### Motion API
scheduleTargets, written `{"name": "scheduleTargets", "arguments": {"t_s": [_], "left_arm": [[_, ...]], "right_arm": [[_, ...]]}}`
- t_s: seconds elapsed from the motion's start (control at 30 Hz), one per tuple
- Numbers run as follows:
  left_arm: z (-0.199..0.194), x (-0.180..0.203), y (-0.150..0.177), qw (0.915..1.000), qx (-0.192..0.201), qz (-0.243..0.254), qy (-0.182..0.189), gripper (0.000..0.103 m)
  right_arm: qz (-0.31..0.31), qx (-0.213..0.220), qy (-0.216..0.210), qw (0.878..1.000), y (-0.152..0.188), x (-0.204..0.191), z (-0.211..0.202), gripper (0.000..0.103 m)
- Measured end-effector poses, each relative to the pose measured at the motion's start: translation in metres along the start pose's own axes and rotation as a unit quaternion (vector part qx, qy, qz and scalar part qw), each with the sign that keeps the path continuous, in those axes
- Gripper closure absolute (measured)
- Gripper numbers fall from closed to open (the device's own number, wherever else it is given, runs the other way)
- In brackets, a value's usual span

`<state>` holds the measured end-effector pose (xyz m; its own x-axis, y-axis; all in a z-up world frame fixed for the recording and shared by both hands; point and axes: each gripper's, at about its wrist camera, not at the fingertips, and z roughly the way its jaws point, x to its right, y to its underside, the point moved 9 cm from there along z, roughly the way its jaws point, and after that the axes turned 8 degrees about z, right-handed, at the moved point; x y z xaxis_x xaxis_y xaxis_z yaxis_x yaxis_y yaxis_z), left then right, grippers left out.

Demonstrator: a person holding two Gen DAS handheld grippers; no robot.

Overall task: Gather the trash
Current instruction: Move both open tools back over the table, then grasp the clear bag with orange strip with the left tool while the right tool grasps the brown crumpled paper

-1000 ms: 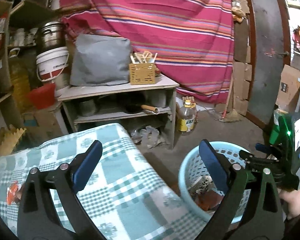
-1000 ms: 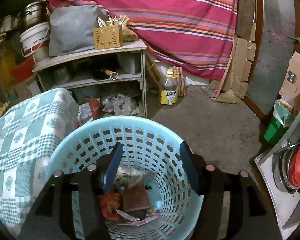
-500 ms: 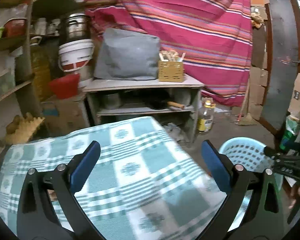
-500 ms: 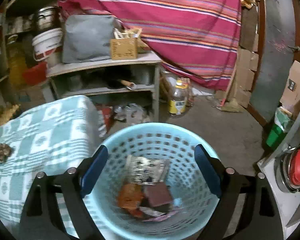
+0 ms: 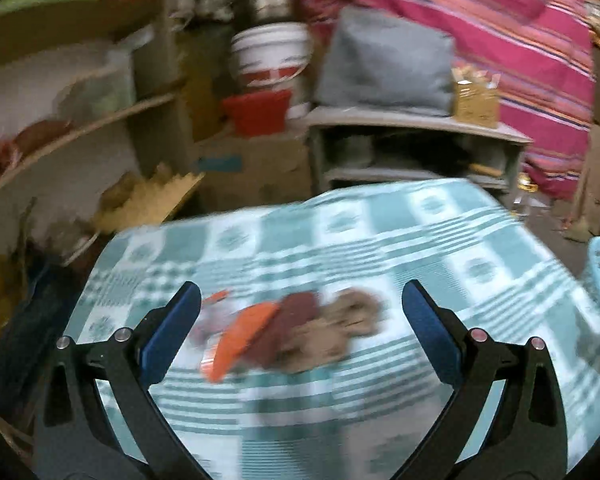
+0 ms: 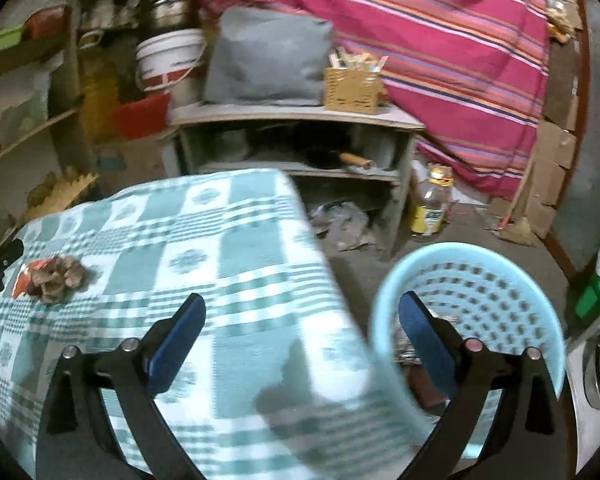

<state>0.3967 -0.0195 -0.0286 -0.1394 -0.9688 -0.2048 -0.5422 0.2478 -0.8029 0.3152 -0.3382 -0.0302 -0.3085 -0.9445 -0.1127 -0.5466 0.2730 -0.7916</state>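
A small heap of trash lies on the green checked tablecloth (image 5: 420, 240): an orange wrapper (image 5: 242, 336), a dark red piece (image 5: 288, 326) and crumpled brown scraps (image 5: 340, 328). My left gripper (image 5: 300, 332) is open and empty, jaws spread either side of the heap, just above it. The heap also shows in the right wrist view (image 6: 54, 276), far left. My right gripper (image 6: 302, 340) is open and empty over the table's right edge. The light blue basket (image 6: 500, 280) stands on the floor beside the table, with trash inside, mostly hidden.
A grey shelf unit (image 6: 292, 120) with a grey cushion (image 6: 266, 56) and a wicker box (image 6: 352, 86) stands behind the table. A bottle (image 6: 430, 208) stands on the floor. A striped red cloth (image 6: 440, 40) hangs behind. Shelves and a white bucket (image 5: 270, 56) are at the left.
Both grippers have swung left from the basket toward the table. The left one now sits over the trash heap. The right gripper has opened wider and left the basket.
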Motion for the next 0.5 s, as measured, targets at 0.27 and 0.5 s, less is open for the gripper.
{"name": "scheduleTargets", "arguments": {"t_s": [0.27,0.5], "left_arm": [[0.041,-0.049,0.04,0.9984,-0.052,-0.019,0.008,0.01],[0.064,-0.053,0.057,0.9944,-0.085,-0.029,0.056,0.034]], "right_arm": [[-0.039,-0.02,-0.027,0.999,0.015,-0.072,0.021,0.008],[-0.054,-0.032,-0.048,0.997,0.02,-0.115,0.036,0.008]]}}
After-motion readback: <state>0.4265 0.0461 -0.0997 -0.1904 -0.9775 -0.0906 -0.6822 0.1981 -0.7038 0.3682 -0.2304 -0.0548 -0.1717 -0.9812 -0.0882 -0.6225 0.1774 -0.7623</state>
